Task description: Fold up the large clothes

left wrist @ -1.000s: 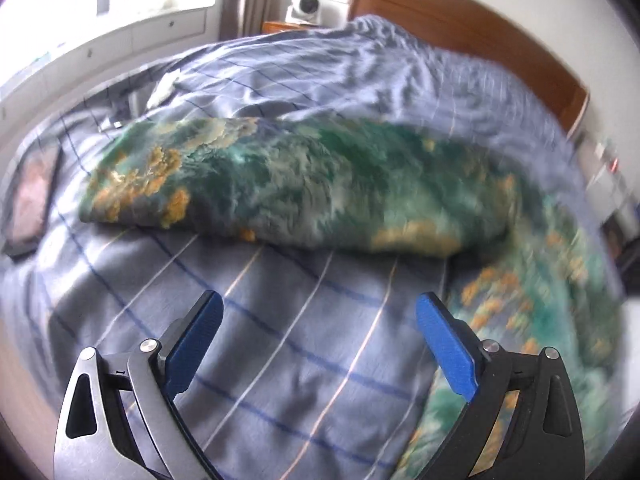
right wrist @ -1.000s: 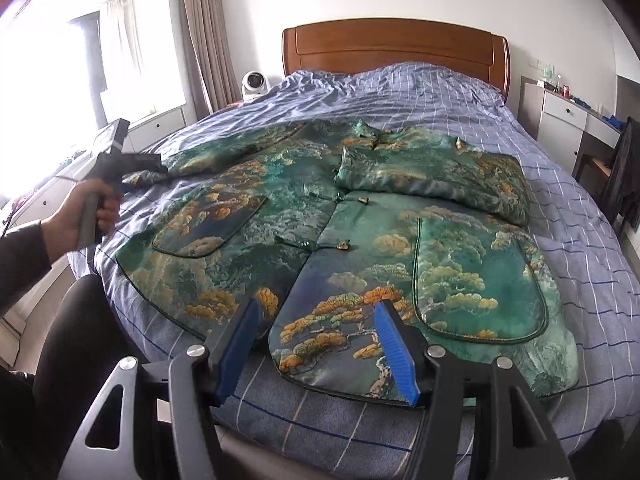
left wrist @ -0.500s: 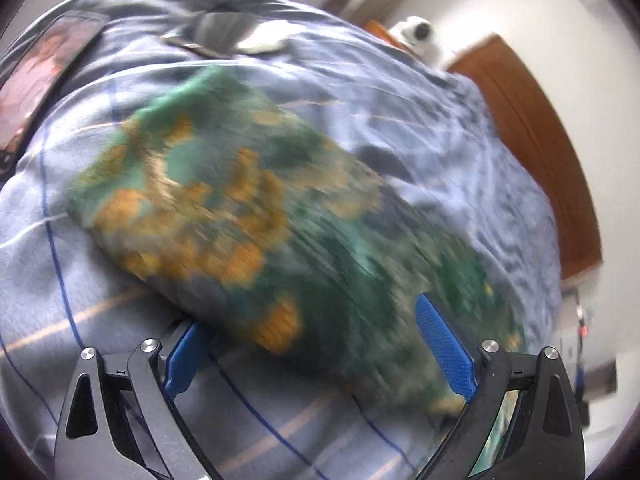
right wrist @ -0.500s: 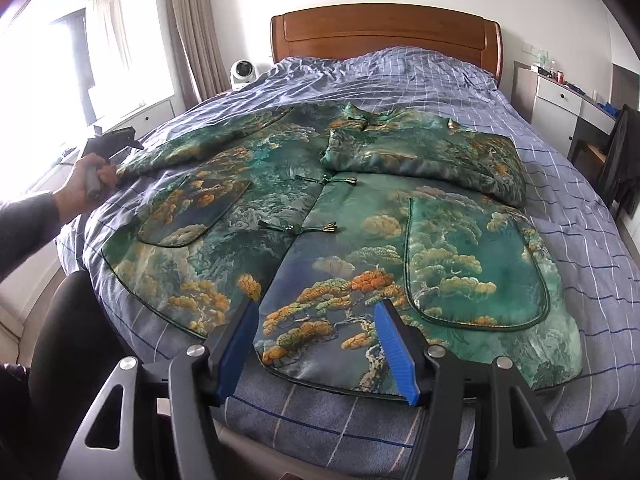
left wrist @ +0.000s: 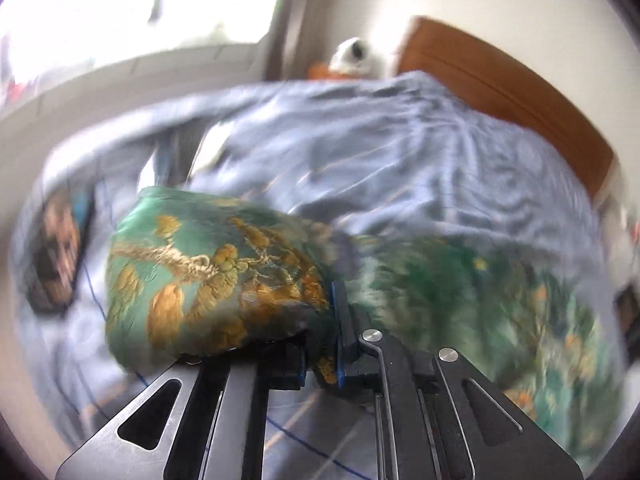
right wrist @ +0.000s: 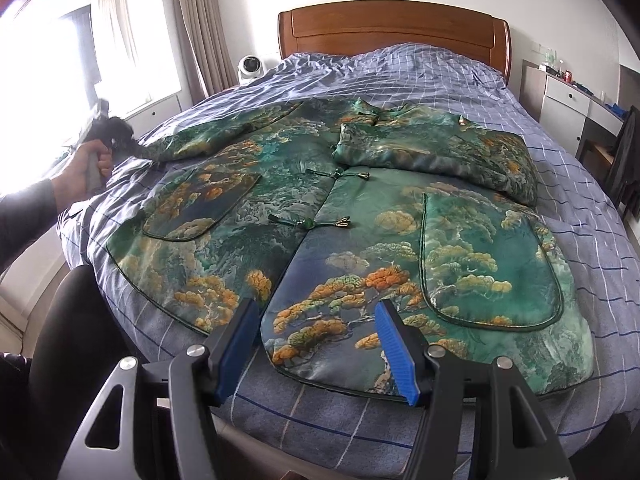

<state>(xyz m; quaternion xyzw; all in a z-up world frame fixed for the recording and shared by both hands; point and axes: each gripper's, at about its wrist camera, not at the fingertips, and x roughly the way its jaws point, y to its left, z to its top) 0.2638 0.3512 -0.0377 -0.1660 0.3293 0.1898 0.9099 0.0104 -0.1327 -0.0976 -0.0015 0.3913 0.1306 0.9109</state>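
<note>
My left tongs (left wrist: 320,344) have just closed and now pinch the cuff of the sleeve (left wrist: 208,280), the brocade bunching between the pads and bulging out to their left. My left hand (right wrist: 86,164) grips the handle at the far left edge of the bed (right wrist: 460,80), where that sleeve end lies. My right tongs (right wrist: 320,348) stand spread with nothing between the pads, poised just above the hem of the jacket (right wrist: 360,232). The jacket lies front-up and flat on the checked cover ahead of the right tongs, its other sleeve (right wrist: 440,152) folded across the chest, ahead and to the right.
</note>
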